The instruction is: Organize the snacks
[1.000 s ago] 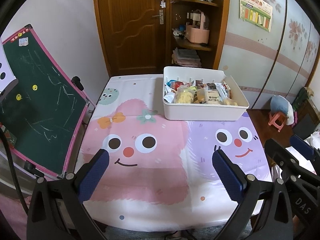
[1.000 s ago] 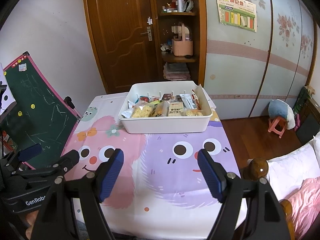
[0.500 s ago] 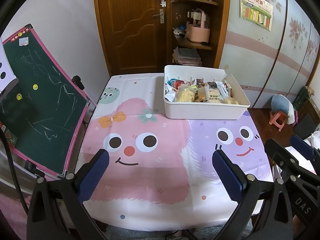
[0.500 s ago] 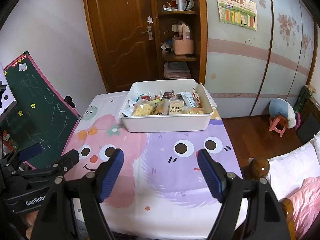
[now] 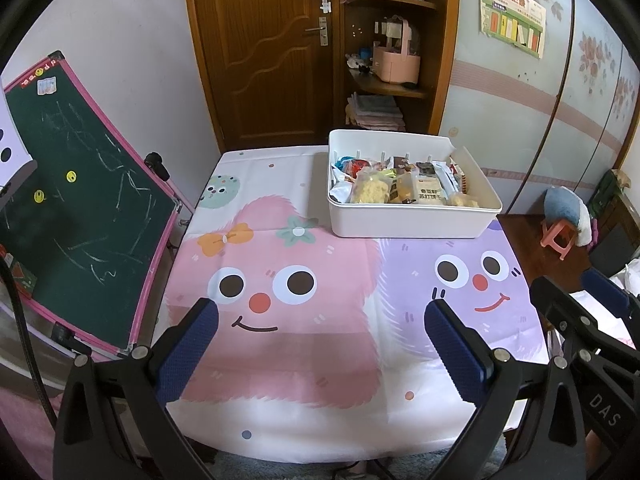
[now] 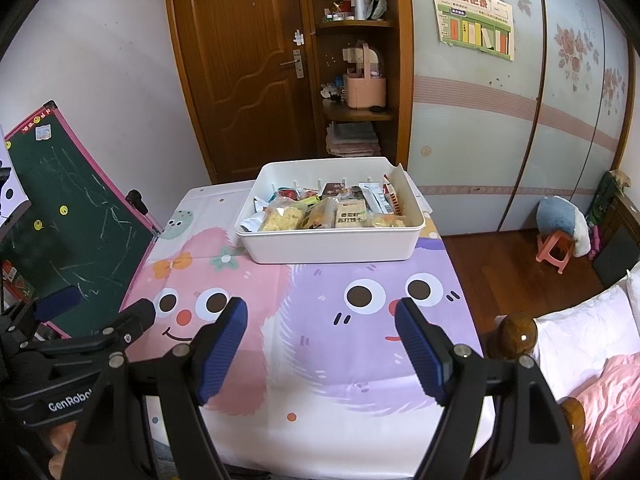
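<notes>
Nearest the lens, the left gripper hung over the front of the bench with its blue pads spread wide and nothing between them. The right gripper was released too, jaws apart and empty, poised over the purple cartoon face on the tablecloth. From the left wrist view the right gripper's black frame showed at the right edge; from the right wrist view the left one sat low on the left side.

Past both grippers, bare cloth: a pink monster on the left half, a purple one on the right. Then, at the far end of the bench, the white bin stood upright on the cloth, well apart from both grippers. Inside it the snacks were packed in rows, wrapped biscuits and yellow puffed pieces in clear bags along the near wall, darker packets behind.

Left of the bench leaned a green chalkboard with a pink frame. Behind everything stood a brown wooden door and a corner shelf with a pink caddy.
</notes>
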